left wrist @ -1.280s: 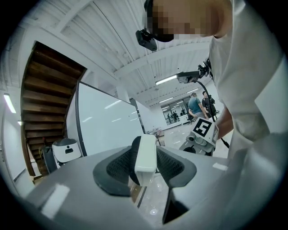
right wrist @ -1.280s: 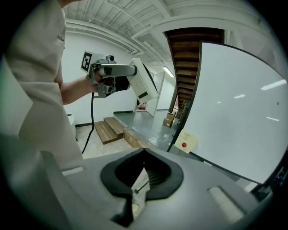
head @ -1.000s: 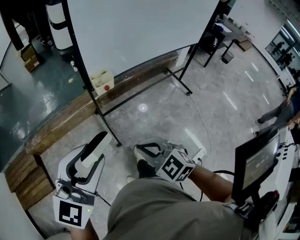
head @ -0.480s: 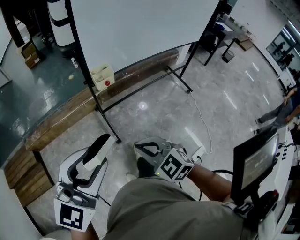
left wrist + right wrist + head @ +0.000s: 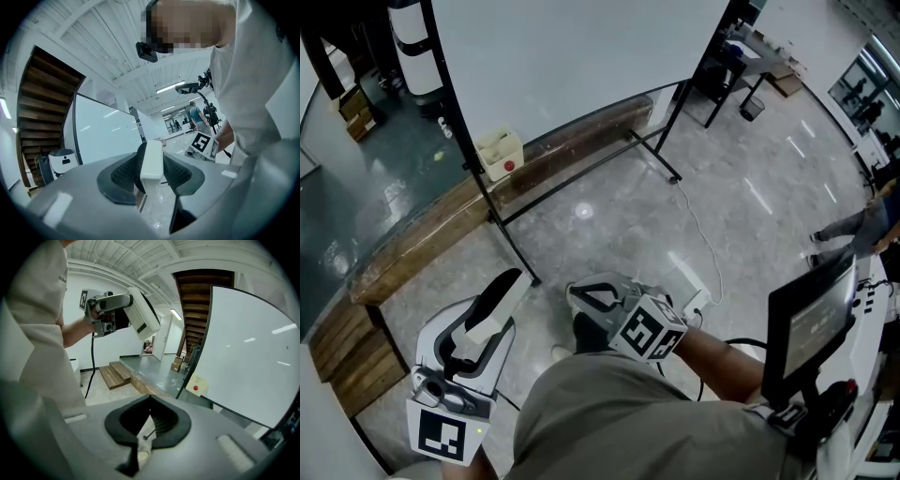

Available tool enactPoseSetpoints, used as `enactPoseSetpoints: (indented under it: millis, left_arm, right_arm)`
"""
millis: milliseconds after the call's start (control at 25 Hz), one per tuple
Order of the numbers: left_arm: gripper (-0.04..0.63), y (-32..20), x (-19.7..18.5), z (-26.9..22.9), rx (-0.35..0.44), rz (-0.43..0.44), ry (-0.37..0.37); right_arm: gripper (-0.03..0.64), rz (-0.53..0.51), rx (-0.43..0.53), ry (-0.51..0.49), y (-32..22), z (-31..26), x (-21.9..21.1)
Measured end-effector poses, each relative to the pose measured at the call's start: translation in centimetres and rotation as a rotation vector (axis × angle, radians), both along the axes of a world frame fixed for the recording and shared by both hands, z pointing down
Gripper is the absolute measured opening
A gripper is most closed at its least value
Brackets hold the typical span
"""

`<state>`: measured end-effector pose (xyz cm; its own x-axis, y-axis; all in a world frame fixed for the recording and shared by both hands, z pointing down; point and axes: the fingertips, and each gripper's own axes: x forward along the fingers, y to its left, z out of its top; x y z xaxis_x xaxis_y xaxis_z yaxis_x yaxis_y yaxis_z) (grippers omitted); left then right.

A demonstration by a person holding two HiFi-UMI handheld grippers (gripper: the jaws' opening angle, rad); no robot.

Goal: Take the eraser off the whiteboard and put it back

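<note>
Between the jaws of the left claw (image 5: 500,292) sits the eraser (image 5: 151,157), gripped; right claw (image 5: 149,405) closed, empty.

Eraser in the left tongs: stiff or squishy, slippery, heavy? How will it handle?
Likely stiff: the eraser shows straight edges where the left tongs clamp it. Probably light for its size: it juts well past the pads without sagging or tilting. Its smooth white shell may be slippery, though the ribbed pads should hold it.
</note>
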<state>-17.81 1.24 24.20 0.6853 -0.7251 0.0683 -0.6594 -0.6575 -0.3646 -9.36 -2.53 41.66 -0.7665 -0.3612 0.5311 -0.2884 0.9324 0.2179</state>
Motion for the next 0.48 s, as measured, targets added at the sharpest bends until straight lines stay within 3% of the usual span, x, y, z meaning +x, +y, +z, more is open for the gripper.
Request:
enactPoseSetpoints:
  millis: [480]
  left_arm:
    - [0.166, -1.7, 0.2, 1.3, -0.020, 0.006, -0.017]
  right_arm:
    - [0.002, 0.014, 0.013, -0.004, -0.6, 0.0, 0.4]
